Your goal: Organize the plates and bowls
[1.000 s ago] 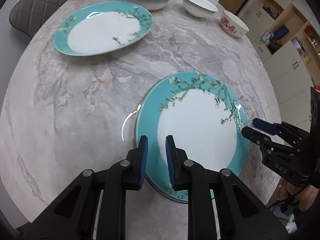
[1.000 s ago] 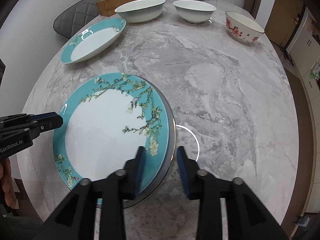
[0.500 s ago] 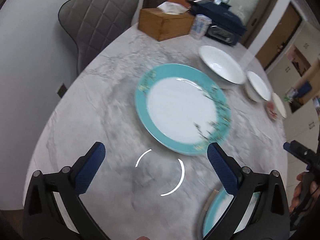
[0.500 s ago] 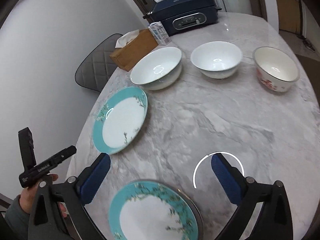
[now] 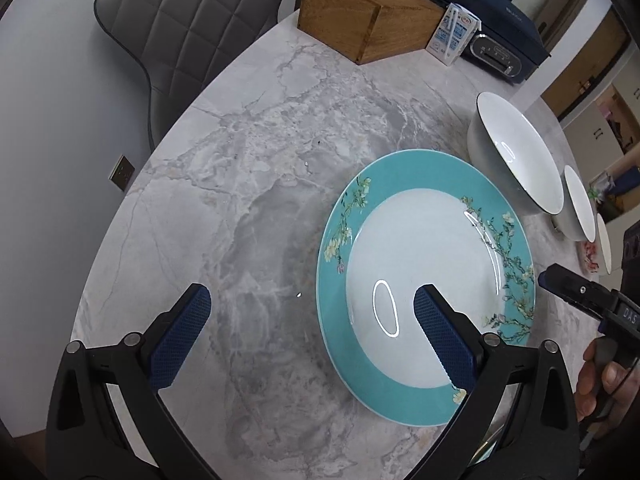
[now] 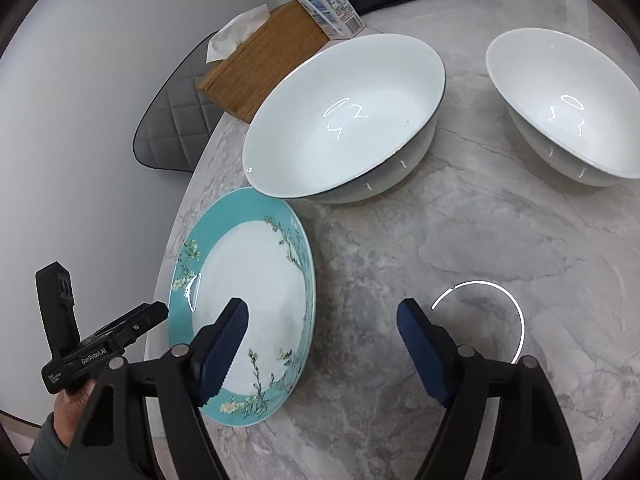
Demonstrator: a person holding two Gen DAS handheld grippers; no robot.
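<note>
One round marble bench (image 5: 248, 184) is carrying everything here, and a grey quilted chair (image 5: 192, 28) is standing against its far left edge. At the far edge a dark blue appliance (image 5: 500, 40) is sitting, with a wooden tissue box (image 5: 368, 28) to its left and a small carton (image 5: 454, 36) just beside both.

Along the far side of the bench a large white bowl (image 6: 344, 120) is resting, and a second white bowl (image 6: 560, 108) is sitting to its right, apart from it. In the left wrist view a third bowl with a red flower pattern (image 5: 596, 248) is showing only as a sliver behind these two, toward the right edge.

Near the left edge of the bench, just in front of the large white bowl, a teal plate (image 5: 424, 280) with a white centre and blossom branches is lying flat; whether its rim is touching the bowl is not clear.

The left gripper (image 5: 312, 328) is hanging over the plate's near left rim with its fingers spread wide apart; the right finger is over the white centre, the left one over bare marble, and nothing is gripped. The right gripper (image 6: 322, 344) is pointing down at the plate's right rim, its fingers closing but apart, the left finger over the plate and the right one over marble, with nothing pressed between them. A hand (image 6: 72, 412) is gripping the left gripper's handle at the near left corner.
</note>
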